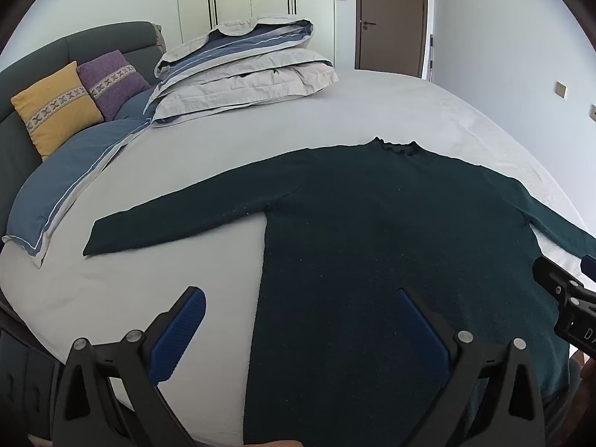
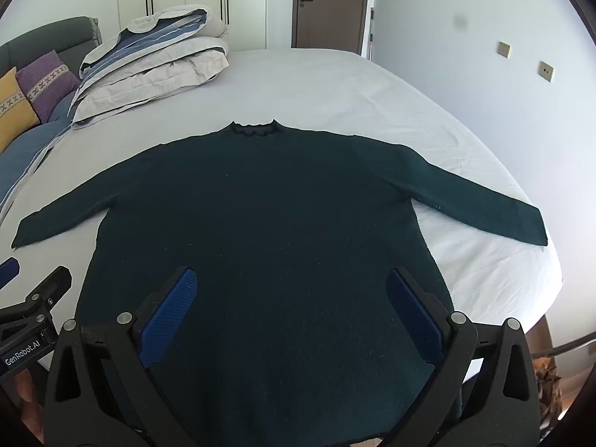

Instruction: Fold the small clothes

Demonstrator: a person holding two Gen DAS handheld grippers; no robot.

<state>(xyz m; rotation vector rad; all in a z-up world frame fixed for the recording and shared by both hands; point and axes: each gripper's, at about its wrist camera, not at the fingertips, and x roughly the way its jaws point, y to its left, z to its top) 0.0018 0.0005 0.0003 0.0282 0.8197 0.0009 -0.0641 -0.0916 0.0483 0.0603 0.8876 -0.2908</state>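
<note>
A dark green long-sleeved sweater (image 1: 391, 231) lies flat on the white bed sheet (image 1: 372, 111), collar away from me, both sleeves spread out; it also shows in the right wrist view (image 2: 268, 216). My left gripper (image 1: 301, 298) is open and empty above the sweater's lower left edge, one blue pad over the sheet, the other over the fabric. My right gripper (image 2: 292, 279) is open and empty above the sweater's lower body. Each gripper shows at the edge of the other's view.
A folded grey and blue duvet (image 1: 242, 67) sits at the far left of the bed. Yellow (image 1: 56, 108) and purple (image 1: 111, 82) cushions lean on the dark headboard. A blue pillow (image 1: 74, 171) lies left. A door (image 2: 327, 3) and wall stand beyond.
</note>
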